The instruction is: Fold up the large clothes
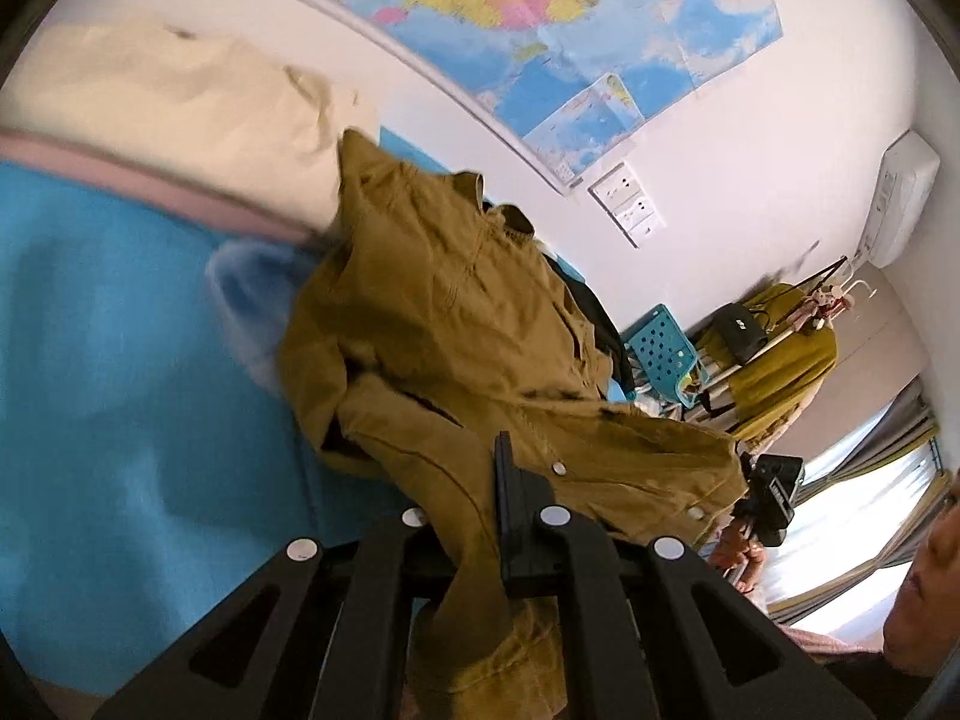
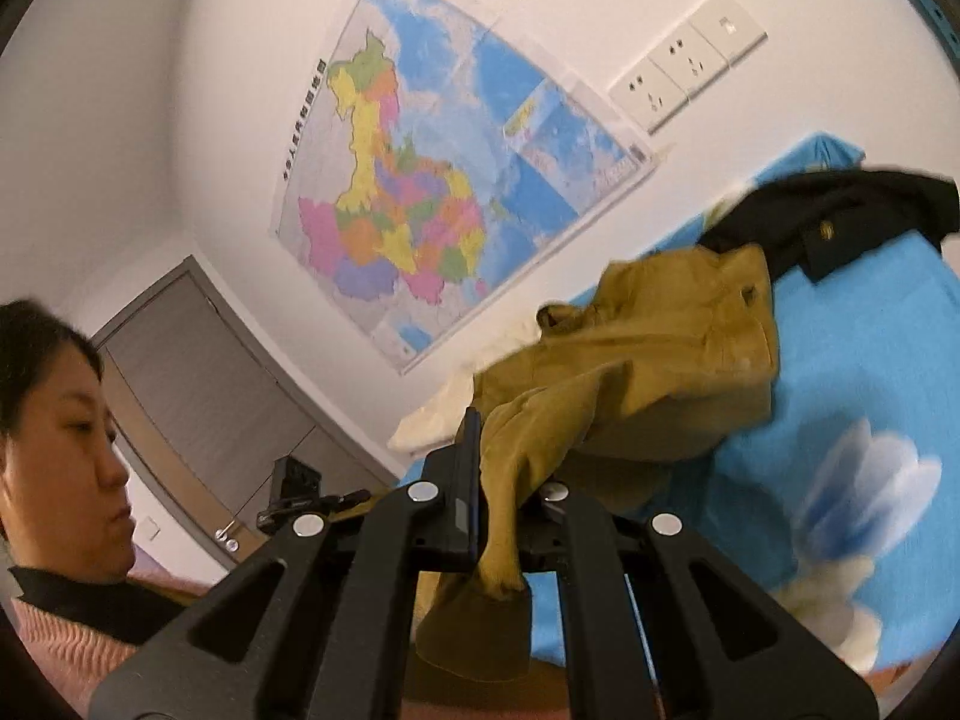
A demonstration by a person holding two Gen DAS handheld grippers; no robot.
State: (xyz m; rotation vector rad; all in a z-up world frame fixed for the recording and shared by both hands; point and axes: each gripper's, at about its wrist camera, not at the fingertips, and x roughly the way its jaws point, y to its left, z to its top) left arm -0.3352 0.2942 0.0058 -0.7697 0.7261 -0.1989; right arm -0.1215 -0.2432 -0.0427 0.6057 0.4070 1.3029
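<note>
A mustard-brown jacket [image 1: 456,324] with snap buttons is lifted off the blue bedsheet [image 1: 120,360] and hangs stretched between both grippers. My left gripper [image 1: 489,480] is shut on one end of the jacket, and cloth spills down between its fingers. In the right wrist view the same jacket [image 2: 660,360] rises from the blue bedsheet [image 2: 840,360]. There my right gripper [image 2: 489,456] is shut on a bunched fold of it. The far right gripper shows small in the left wrist view, beyond the jacket's hem.
A cream garment [image 1: 180,96] and a pink band lie at the bed's far left. A black garment [image 2: 840,210] lies behind the jacket. A wall map [image 2: 444,180], sockets [image 2: 684,72], a rack with clothes [image 1: 774,348] and a person [image 2: 54,432] are around.
</note>
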